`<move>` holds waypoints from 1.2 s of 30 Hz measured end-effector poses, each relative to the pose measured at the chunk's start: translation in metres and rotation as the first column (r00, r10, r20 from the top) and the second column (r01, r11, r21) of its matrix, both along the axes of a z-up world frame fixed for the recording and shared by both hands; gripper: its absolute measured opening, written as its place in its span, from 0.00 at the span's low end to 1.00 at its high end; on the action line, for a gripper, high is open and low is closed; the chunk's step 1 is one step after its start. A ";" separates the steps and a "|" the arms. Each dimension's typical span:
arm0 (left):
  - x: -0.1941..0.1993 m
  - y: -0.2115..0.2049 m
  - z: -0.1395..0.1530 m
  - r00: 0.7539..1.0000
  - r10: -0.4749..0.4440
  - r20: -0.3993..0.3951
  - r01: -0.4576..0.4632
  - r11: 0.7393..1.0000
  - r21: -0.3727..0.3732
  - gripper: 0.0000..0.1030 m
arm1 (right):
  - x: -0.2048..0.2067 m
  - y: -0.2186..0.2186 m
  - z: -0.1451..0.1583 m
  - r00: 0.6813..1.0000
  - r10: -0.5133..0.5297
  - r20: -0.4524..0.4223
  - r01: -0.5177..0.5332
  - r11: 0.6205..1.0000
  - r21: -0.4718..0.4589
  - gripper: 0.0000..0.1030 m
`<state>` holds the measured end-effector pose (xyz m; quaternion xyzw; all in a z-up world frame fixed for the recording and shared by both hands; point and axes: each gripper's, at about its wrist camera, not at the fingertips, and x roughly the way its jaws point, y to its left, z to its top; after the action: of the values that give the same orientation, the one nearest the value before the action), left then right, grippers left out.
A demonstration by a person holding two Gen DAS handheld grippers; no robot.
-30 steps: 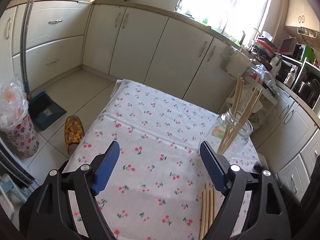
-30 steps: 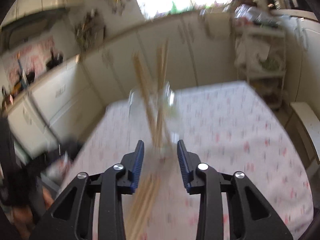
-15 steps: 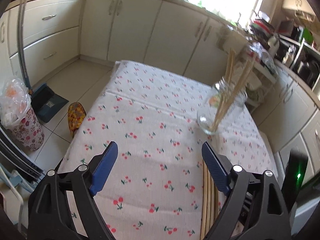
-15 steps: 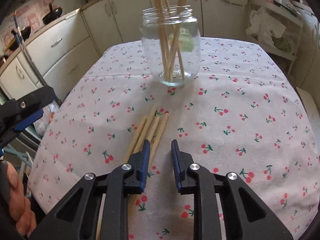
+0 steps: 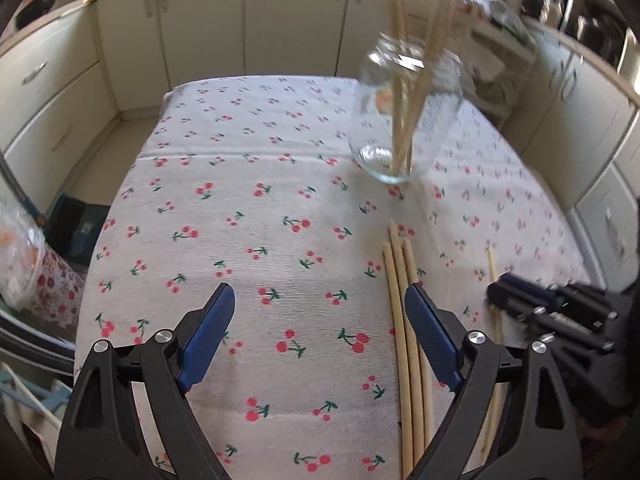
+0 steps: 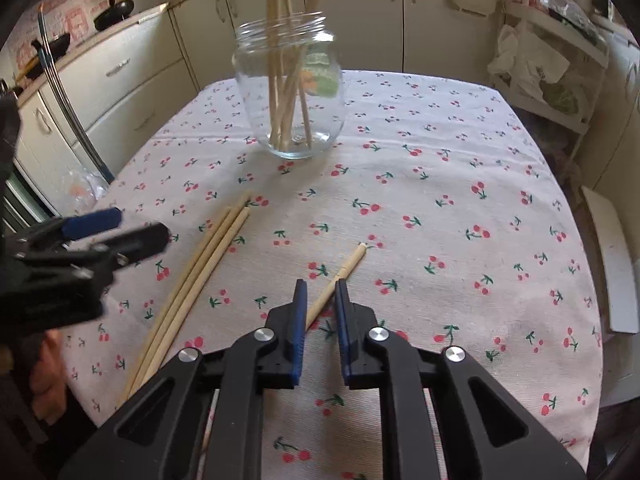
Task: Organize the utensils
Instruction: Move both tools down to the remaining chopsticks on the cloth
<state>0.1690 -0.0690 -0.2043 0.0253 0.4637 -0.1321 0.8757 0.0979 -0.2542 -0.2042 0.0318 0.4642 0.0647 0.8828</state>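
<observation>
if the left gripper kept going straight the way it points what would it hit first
Probably just the bare tablecloth. The left gripper is open, tilted down at the cloth; the three loose chopsticks sit by its right finger and the jar is off to the right. Depth is unclear.

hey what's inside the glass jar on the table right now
The glass jar holds several wooden chopsticks standing on end, leaning against each other. A green and orange label patch shows through the glass; nothing else visible inside.

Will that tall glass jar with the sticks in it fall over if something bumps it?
Maybe. The glass jar stands upright on the cherry tablecloth with a wide bottom, so a light bump probably won't topple it. But the chopsticks in it poke far above the rim, so knocking those could tip it. It looks like glass, so it would likely break if it fell.
</observation>
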 end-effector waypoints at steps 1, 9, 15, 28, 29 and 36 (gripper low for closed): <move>0.001 -0.003 -0.002 1.000 -0.008 -0.005 0.008 1.000 0.015 0.81 | 0.000 -0.002 0.000 1.000 -0.001 0.001 0.001 1.000 0.008 0.14; 0.011 -0.014 -0.012 1.000 -0.003 -0.030 0.005 0.997 0.081 0.80 | -0.001 -0.009 0.000 1.000 -0.021 -0.003 0.021 0.995 0.094 0.14; 0.014 -0.024 -0.009 0.999 -0.018 -0.029 0.021 0.994 0.111 0.78 | -0.001 -0.010 0.000 1.000 -0.020 -0.001 0.020 0.995 0.103 0.14; 0.024 -0.028 -0.009 0.997 -0.029 -0.070 0.035 0.996 0.088 0.40 | 0.007 -0.002 0.001 0.999 -0.022 -0.024 0.024 0.997 0.076 0.16; 0.026 -0.024 -0.007 0.997 -0.024 -0.078 0.029 0.997 0.065 0.32 | 0.007 -0.003 0.001 0.999 -0.022 -0.027 0.024 0.997 0.071 0.16; 0.031 -0.026 -0.009 0.995 -0.050 -0.091 0.057 0.996 0.074 0.32 | 0.018 0.003 0.002 0.998 -0.028 -0.047 0.029 0.999 0.031 0.22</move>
<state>0.1999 -0.0946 -0.2136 0.0652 0.5062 -0.1389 0.8487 0.1156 -0.2508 -0.2021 0.0541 0.4832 0.0588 0.8718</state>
